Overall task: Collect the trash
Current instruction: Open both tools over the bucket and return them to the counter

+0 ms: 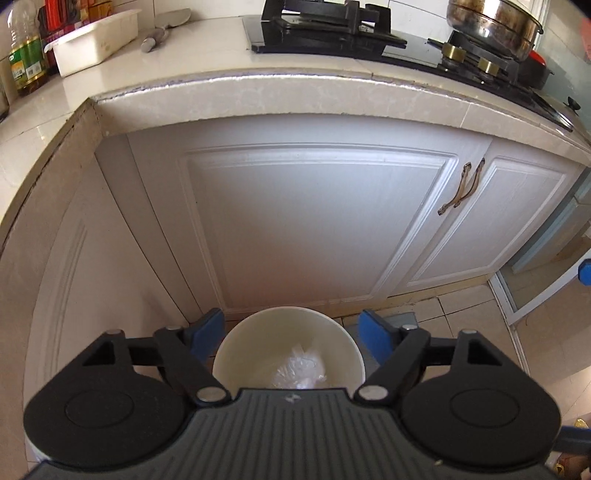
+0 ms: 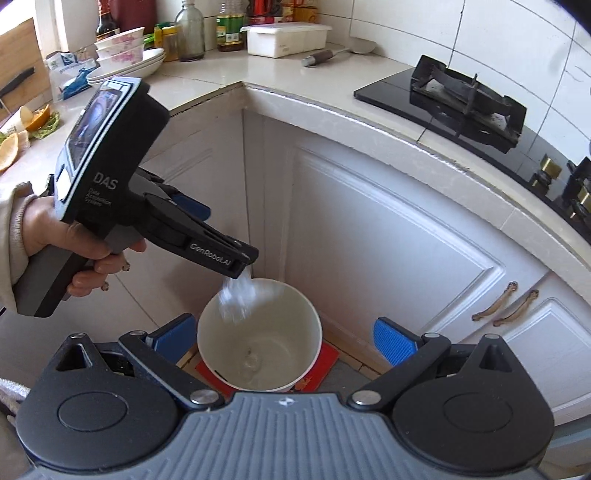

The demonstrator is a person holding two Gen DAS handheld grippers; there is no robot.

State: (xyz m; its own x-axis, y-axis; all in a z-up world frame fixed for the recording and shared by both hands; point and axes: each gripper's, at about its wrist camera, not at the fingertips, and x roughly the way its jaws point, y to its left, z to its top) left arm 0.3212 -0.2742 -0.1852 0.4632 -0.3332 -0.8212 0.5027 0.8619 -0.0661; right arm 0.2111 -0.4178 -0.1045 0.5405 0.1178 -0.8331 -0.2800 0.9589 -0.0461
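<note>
The left tool (image 1: 293,326) is open above the round white bucket (image 2: 258,332) on the floor. The clear crinkly plastic scrap (image 2: 236,297) is dropping in. Keep the tool over the middle. The right tool (image 2: 284,334) is open and empty. A pale stone bench (image 2: 332,107) and white cupboard doors (image 1: 314,221) stand behind.

Right wrist view, left of centre: the black handheld left gripper (image 2: 246,266) carries "DAS" in pale letters on the side of its body, in the middle left of the frame; three smaller lines beneath are too small to read. Its black outer finger, running toward the centre, bears "GenRobot.AI" in white. Upper centre: the green-and-white label on the clear plastic oil bottle (image 2: 229,27) is illegible. Left wrist view, upper left: that bottle's label cannot be read either.
</note>
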